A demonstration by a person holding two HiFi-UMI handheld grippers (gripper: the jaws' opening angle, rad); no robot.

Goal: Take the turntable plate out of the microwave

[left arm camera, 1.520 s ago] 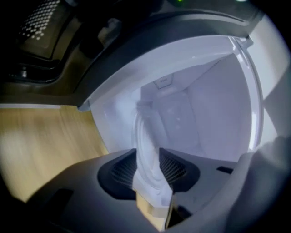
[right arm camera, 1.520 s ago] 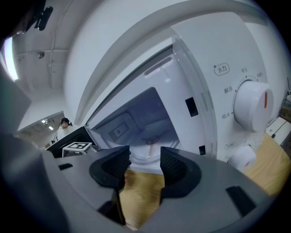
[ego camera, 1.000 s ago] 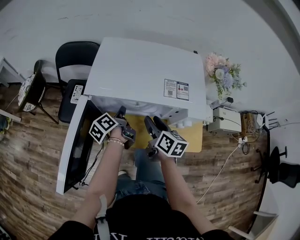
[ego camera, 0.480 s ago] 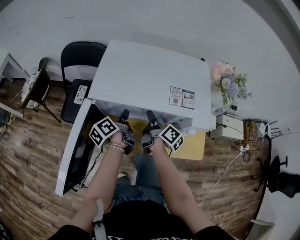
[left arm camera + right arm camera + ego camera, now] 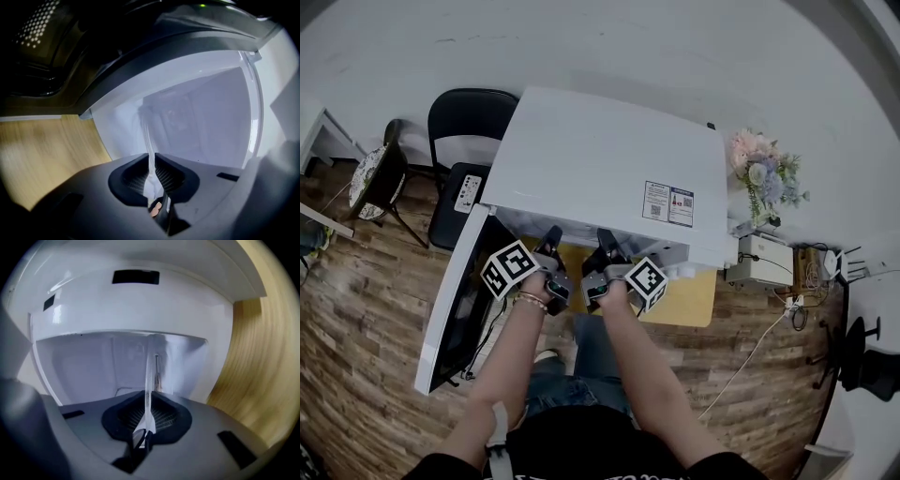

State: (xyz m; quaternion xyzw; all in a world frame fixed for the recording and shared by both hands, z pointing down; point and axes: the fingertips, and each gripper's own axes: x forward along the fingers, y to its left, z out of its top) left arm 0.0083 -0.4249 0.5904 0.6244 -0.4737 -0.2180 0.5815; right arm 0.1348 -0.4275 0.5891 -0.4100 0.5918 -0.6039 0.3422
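Observation:
The white microwave (image 5: 600, 159) stands on a wooden table with its door (image 5: 450, 309) swung open to the left. Both grippers reach into its cavity. The glass turntable plate shows edge-on as a thin clear rim (image 5: 149, 140) in the left gripper view, and my left gripper (image 5: 152, 165) is shut on it. My right gripper (image 5: 147, 411) has the same clear plate rim (image 5: 149, 376) between its pads; its jaws are closing and pinch the glass. In the head view the left gripper (image 5: 551, 236) and right gripper (image 5: 605, 239) sit side by side; the plate is hidden under the microwave's top.
A black chair (image 5: 464, 122) with a remote (image 5: 469, 192) on its seat stands behind the open door. Flowers (image 5: 764, 169) and a white box (image 5: 759, 258) sit to the right. The wooden table top (image 5: 684, 295) shows under the microwave's front edge.
The right gripper moved forward into the microwave opening, rolled over, and its jaws closed onto the plate rim. The left gripper kept still with its grip.

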